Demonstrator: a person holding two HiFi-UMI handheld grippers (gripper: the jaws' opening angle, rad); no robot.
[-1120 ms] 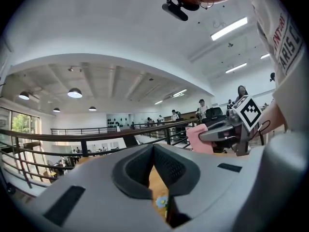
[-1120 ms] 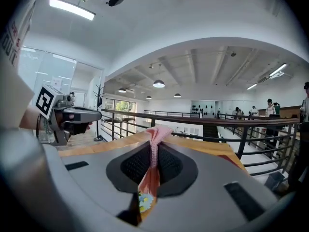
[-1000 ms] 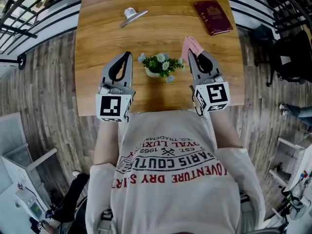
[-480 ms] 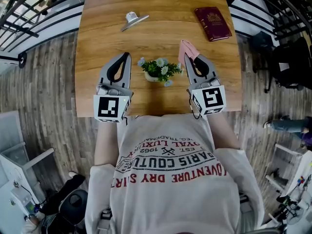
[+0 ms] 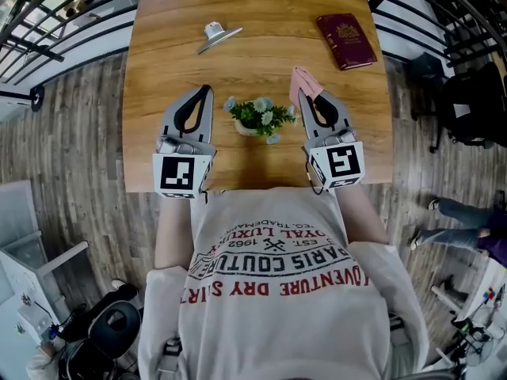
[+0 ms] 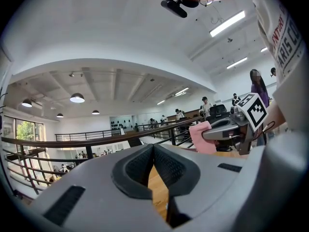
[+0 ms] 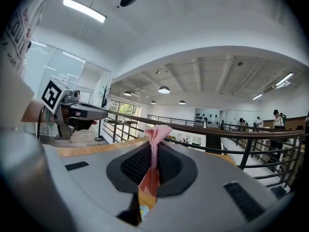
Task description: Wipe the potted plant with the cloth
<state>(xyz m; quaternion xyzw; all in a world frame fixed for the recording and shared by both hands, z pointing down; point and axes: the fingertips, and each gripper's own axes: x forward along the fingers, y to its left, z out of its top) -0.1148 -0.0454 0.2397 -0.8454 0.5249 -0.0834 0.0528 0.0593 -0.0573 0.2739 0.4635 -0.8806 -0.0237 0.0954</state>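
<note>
A small potted plant with green leaves and pale flowers stands on the wooden table, between my two grippers. My right gripper is just right of the plant, shut on a pink cloth that sticks out past its tips; the cloth is pinched between the jaws in the right gripper view. On the plant's left, my left gripper is shut with nothing in it, its jaws pressed together. In the left gripper view the right gripper holds the cloth.
A dark red booklet lies at the table's far right. A small metal tool lies at the far left. The table's near edge runs just under both grippers. Black railings stand beyond the table.
The right gripper with the cloth has shifted slightly left toward the plant. The left gripper has stayed put.
</note>
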